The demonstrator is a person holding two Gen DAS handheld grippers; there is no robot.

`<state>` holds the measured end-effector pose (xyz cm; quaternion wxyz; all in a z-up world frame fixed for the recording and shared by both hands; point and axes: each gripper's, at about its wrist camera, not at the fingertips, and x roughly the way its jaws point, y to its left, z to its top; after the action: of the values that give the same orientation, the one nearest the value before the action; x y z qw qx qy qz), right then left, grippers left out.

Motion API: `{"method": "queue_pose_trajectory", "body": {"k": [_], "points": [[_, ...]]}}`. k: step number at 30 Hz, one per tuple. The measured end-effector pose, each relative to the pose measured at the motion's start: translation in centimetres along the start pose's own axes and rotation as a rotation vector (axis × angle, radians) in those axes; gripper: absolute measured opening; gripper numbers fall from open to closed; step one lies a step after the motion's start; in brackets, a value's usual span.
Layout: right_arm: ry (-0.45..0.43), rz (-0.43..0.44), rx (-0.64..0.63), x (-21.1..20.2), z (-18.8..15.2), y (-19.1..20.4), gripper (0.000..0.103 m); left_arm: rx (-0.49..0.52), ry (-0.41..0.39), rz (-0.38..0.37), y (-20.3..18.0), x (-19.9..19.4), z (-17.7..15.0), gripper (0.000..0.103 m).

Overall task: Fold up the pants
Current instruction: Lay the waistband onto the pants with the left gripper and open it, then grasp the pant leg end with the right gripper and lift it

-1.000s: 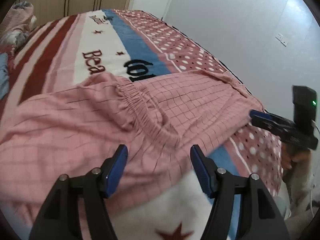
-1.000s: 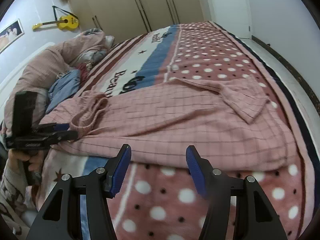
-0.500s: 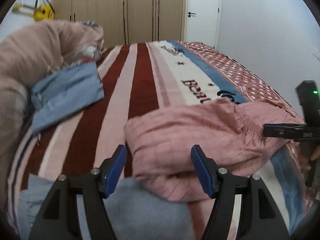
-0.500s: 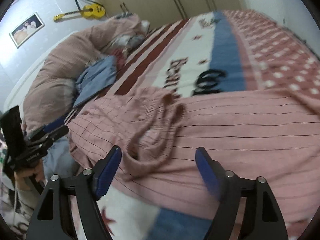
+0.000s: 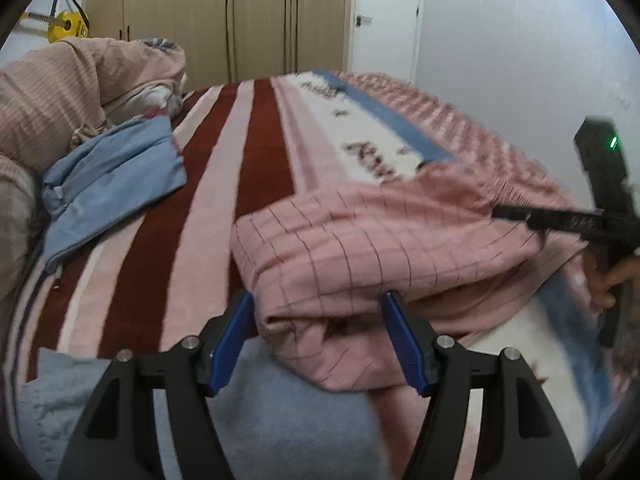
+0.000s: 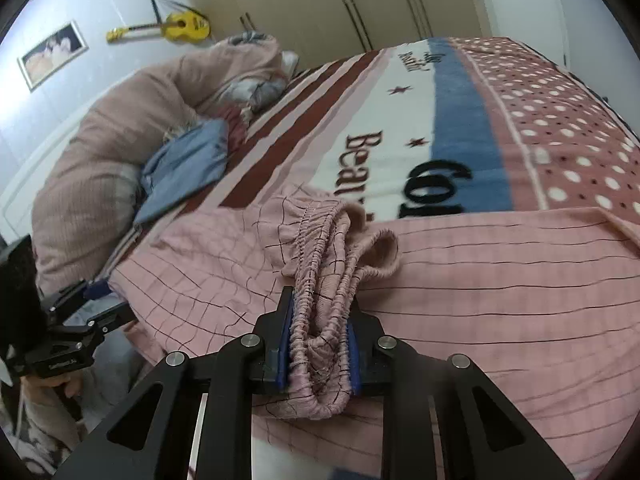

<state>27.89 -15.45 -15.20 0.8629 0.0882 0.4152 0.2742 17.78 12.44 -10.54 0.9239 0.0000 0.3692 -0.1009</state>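
Pink checked pants [image 6: 500, 280] lie rumpled, waistband [image 6: 320, 320] bunched between right tongs [image 6: 318, 344].

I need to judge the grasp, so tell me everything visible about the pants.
The pants are pink, soft-looking fabric with thin dark grid lines and a gathered elastic waistband. They lie rumpled across the blanket. The right gripper is shut on the bunched waistband. The open left gripper straddles a folded edge, not clamping it.
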Motion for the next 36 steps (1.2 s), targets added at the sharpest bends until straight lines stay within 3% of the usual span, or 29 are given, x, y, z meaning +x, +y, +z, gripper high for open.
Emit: {"method": "queue_pose_trajectory", "body": {"k": [4,8,9,11,16,19,23,27,29,32,36], "points": [[-0.010,-0.031,0.001,-1.6,-0.4,-1.4,0.017,-0.012,-0.029,-0.051,-0.7,-0.9,0.8,0.063],[0.113,-0.028,-0.030,-0.1,-2.1,-2.2,0.025,-0.022,-0.030,-0.069,-1.3,-0.5,1.4,0.063],[0.108,-0.030,-0.033,-0.1,-2.3,-2.3,0.026,-0.028,-0.032,-0.071,-1.4,-0.4,1.5,0.063],[0.076,-0.040,-0.038,-1.0,-2.1,-2.5,0.041,-0.034,-0.033,-0.073,-1.5,-0.3,1.7,0.063],[0.007,-0.065,-0.008,-5.0,-2.0,-5.0,0.047,-0.027,-0.012,-0.059,-2.4,0.2,2.2,0.063],[-0.043,-0.156,0.014,-8.4,-2.5,-7.9,0.054,-0.031,-0.021,-0.042,-3.3,0.0,2.7,0.063],[-0.075,-0.314,0.012,-12.4,-3.2,-12.2,0.056,-0.047,-0.025,-0.011,-5.1,-0.4,3.8,0.064],[-0.042,-0.272,0.038,-14.7,-3.6,-15.8,0.039,-0.082,0.015,0.043,-7.7,0.3,5.0,0.066],[-0.007,-0.289,0.007,-14.4,-3.9,-17.0,0.026,-0.107,0.009,0.059,-8.8,0.5,5.3,0.066],[0.033,-0.296,0.011,-13.5,-4.1,-19.3,0.016,-0.143,-0.008,0.108,-9.9,1.3,5.3,0.067],[0.022,-0.296,0.009,-13.4,-3.4,-21.3,0.014,-0.198,-0.025,0.114,-11.0,3.0,4.8,0.067]]}}
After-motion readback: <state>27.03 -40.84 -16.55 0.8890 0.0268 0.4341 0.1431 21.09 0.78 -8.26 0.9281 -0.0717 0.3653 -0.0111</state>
